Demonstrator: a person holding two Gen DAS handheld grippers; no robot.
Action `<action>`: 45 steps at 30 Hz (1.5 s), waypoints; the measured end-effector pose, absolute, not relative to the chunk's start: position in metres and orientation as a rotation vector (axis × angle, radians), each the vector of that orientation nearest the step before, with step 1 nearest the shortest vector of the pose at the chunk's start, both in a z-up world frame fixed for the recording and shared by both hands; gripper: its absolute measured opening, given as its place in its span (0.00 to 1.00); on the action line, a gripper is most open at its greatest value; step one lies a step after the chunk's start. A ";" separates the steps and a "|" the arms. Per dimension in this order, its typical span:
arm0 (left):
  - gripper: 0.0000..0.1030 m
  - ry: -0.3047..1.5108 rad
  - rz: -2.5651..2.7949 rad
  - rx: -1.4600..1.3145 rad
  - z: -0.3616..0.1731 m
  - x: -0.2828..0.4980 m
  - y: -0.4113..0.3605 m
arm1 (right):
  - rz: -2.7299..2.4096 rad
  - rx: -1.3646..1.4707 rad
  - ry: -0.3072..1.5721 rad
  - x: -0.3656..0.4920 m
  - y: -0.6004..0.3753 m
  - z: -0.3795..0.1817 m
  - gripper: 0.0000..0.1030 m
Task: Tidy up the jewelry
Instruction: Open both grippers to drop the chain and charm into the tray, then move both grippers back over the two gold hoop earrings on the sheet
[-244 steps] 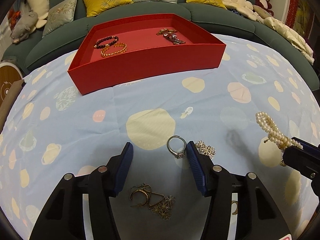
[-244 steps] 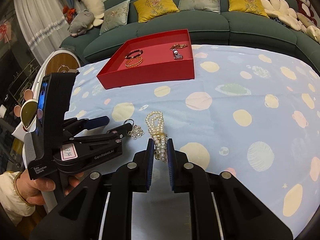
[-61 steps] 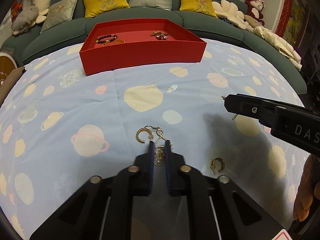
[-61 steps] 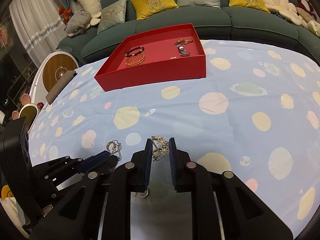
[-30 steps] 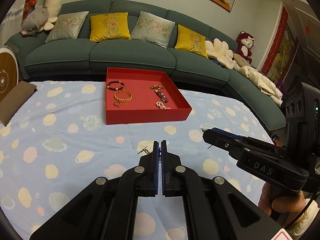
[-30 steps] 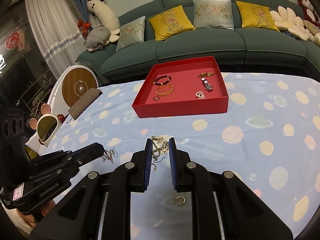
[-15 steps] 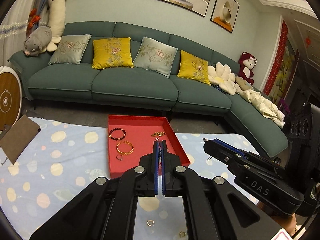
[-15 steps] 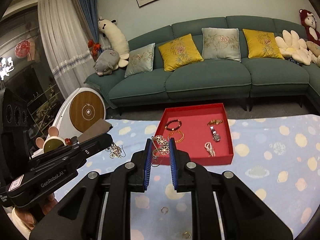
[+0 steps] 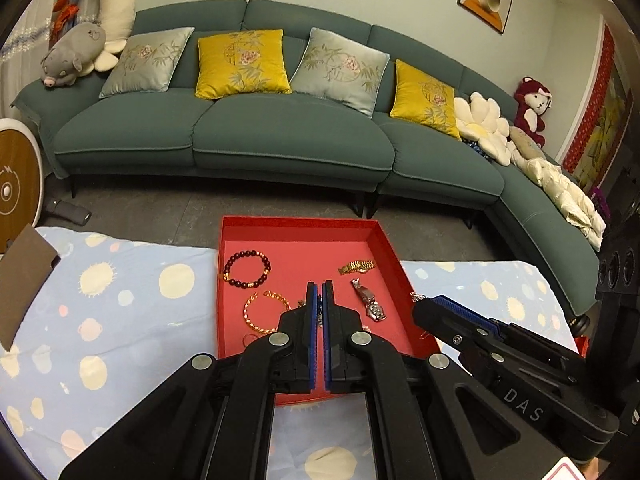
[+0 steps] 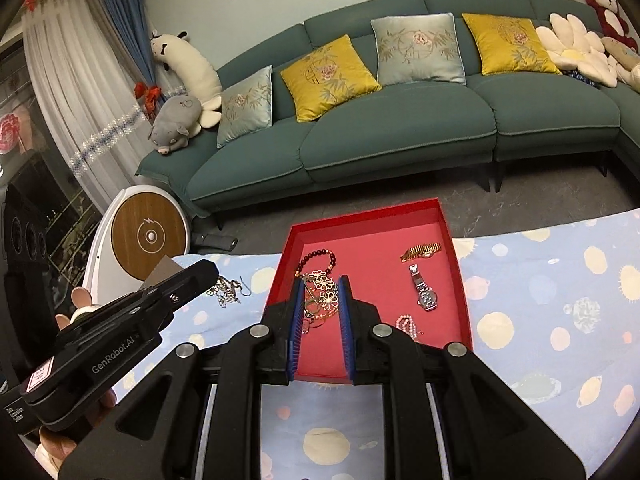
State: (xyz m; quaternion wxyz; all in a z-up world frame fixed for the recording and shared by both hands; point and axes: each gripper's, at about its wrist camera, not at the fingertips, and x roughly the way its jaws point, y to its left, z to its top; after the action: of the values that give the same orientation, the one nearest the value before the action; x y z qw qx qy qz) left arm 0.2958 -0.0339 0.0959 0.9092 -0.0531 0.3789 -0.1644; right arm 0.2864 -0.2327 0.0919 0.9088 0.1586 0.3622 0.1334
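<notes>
A red tray (image 9: pixel 390 252) (image 10: pixel 454 248) sits at the far edge of the spotted blue tablecloth. In it lie a dark bead bracelet (image 9: pixel 246 268), a gold bracelet (image 9: pixel 266 312), a gold chain (image 9: pixel 356 267), a watch (image 9: pixel 370 304) (image 10: pixel 424 292) and a pearl piece (image 10: pixel 408 326). My left gripper (image 9: pixel 319 300) is shut on a thin silver earring cluster (image 10: pixel 226 290), held above the tray. My right gripper (image 10: pixel 320 292) is shut on a gold flower earring set (image 10: pixel 322 294), above the tray's left half.
A green sofa (image 9: pixel 280 136) with yellow and grey cushions stands behind the table. A round wooden-faced device (image 10: pixel 150 236) stands on the floor at the left. The tablecloth (image 9: pixel 120 312) spreads on both sides of the tray. A brown pad (image 9: pixel 22 276) lies at the table's left edge.
Both grippers have come down and forward over the red tray, each still holding its earrings. The tray looks larger and closer than half a second ago.
</notes>
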 end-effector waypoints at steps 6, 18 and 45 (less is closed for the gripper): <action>0.01 0.837 -0.300 -0.111 0.069 0.315 -0.032 | 0.249 0.342 0.845 0.311 -0.229 0.048 0.16; 0.01 0.882 -0.255 -0.100 0.049 0.325 -0.039 | 0.232 0.357 0.878 0.323 -0.226 0.033 0.17; 0.12 0.785 -0.289 -0.071 0.102 0.249 -0.037 | 0.251 0.293 0.717 0.250 -0.232 0.098 0.23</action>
State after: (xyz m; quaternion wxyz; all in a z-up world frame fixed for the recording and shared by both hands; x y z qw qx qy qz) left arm 0.2491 -0.0371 0.1016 0.9132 -0.0346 0.3811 -0.1402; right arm 0.2497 -0.2321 0.0982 0.9183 0.1423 0.3485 0.1222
